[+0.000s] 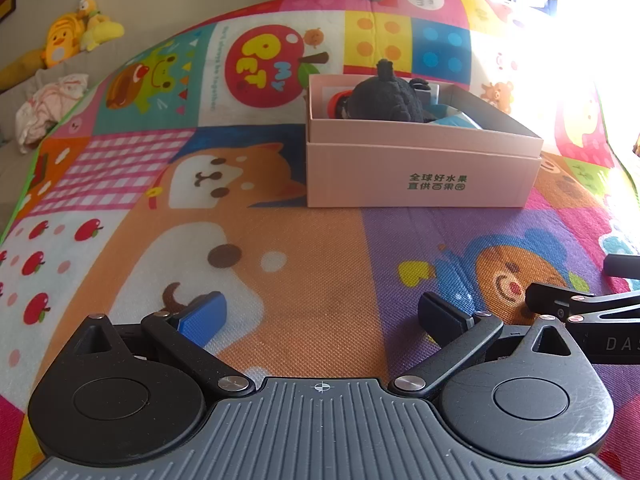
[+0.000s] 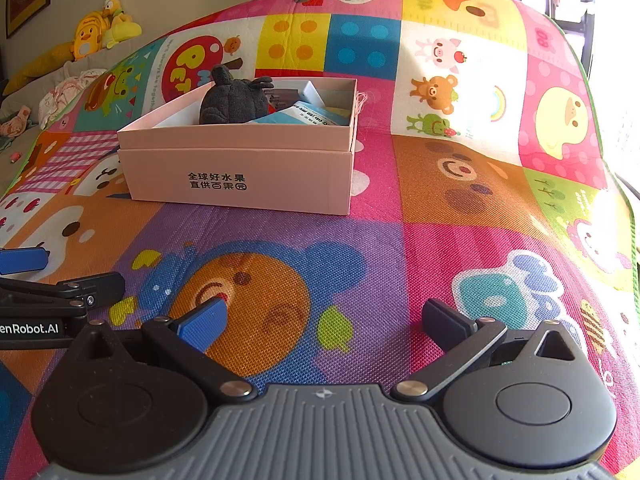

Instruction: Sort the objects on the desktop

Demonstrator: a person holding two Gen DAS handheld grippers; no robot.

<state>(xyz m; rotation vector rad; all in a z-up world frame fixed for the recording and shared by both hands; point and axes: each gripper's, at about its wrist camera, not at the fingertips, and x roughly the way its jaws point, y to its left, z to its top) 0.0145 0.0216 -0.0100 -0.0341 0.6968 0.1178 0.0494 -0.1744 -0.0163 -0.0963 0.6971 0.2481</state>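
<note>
Both grippers spread wide and empty over a woven cartoon mat
Left gripper (image 1: 322, 314) and right gripper (image 2: 324, 320), jaws released, hover near the mat (image 2: 400, 240); beyond stands a pink cardboard box (image 2: 240, 176) holding a fuzzy dark plush toy (image 2: 234, 100) beside blue-and-white packets (image 2: 304, 116)

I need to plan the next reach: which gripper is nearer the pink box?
Neither clearly: the left gripper has the pink box ahead, slightly right; the right gripper has it ahead-left. Both open, similarly far back.
</note>
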